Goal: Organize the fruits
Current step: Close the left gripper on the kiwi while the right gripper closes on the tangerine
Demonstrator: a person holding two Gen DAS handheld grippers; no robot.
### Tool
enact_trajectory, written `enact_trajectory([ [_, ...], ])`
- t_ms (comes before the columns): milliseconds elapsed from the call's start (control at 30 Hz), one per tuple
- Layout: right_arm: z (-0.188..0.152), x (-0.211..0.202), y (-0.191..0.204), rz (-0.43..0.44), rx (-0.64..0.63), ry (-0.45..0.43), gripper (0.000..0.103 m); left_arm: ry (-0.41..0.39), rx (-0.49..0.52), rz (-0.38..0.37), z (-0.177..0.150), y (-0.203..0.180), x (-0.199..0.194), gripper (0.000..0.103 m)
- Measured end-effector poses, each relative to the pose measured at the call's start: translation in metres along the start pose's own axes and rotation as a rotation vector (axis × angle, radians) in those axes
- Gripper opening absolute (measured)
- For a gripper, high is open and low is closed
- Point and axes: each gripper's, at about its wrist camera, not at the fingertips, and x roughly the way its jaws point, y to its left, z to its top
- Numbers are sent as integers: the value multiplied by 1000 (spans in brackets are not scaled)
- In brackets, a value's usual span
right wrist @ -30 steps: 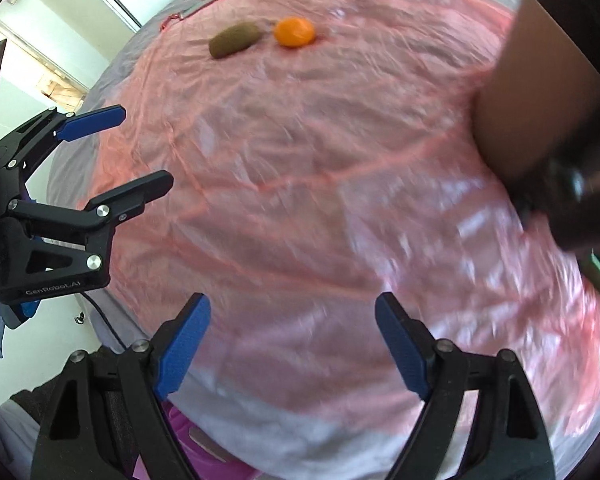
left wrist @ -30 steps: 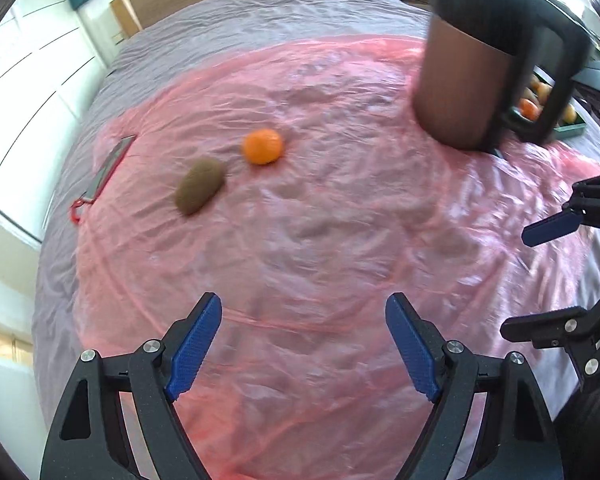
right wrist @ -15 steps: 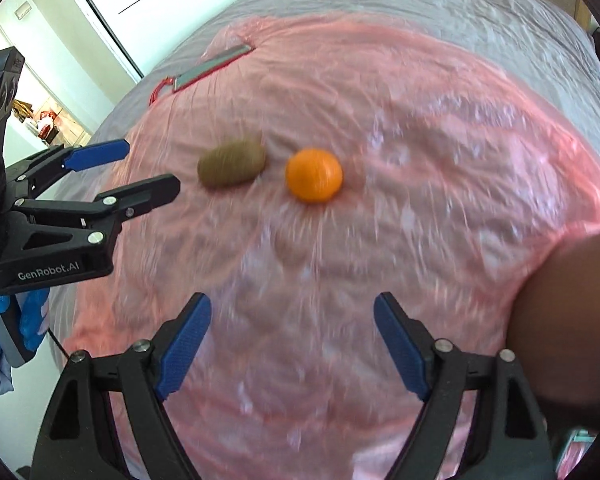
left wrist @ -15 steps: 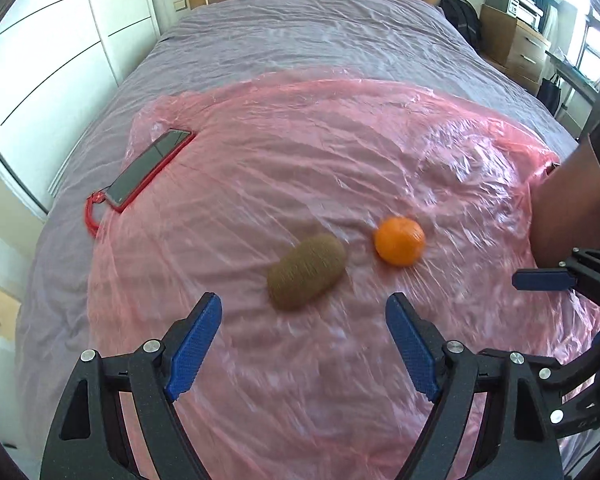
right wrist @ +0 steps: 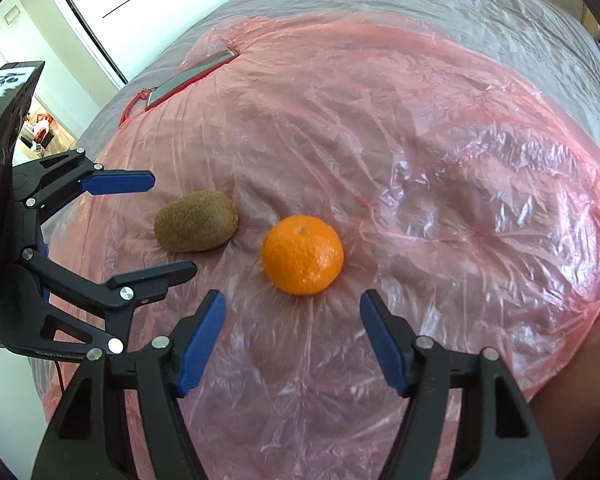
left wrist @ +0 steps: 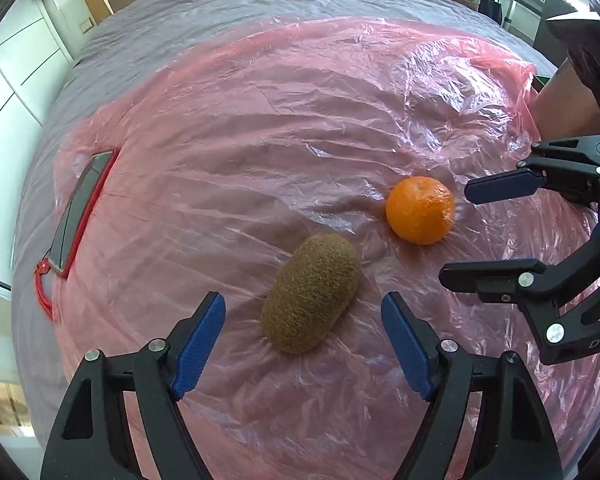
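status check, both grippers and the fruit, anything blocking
Left gripper closing, kiwi between its jaws, not yet pinched. Right gripper open just short of the orange. Nothing in the way.

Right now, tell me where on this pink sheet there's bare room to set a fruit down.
Bare sheet lies between the phone and the kiwi, and beyond the orange toward the pink sheet's far edge. It is crowded around both fruits: the left gripper, jaws closing, brackets the kiwi without touching, and the right gripper stands just short of the orange.
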Motion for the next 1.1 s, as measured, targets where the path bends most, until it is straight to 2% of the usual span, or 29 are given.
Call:
enact_trajectory([
  [100,7,7,0,2,2,-4,95,18,16,-13,2,1,10,68],
  [167,9,11,1,0,2,-1,85,31,27,-17,1,1,15,61],
  [433,15,28,3,-14,2,27,68,39,57,-18,5,-3,27,56],
  [500,17,31,3,-14,8,34,67,43,66,-17,6,-6,30,55],
  [533,18,32,3,-14,8,36,67,45,68,-18,6,-7,31,53],
  [633,22,36,3,-16,9,43,57,45,67,-29,6,-10,34,47],
  [900,25,37,2,-5,32,52,55,32,23,-33,6,-5,27,45],
  [1100,17,18,0,1,43,37,55,19,-44,-40,4,4,15,44],
])
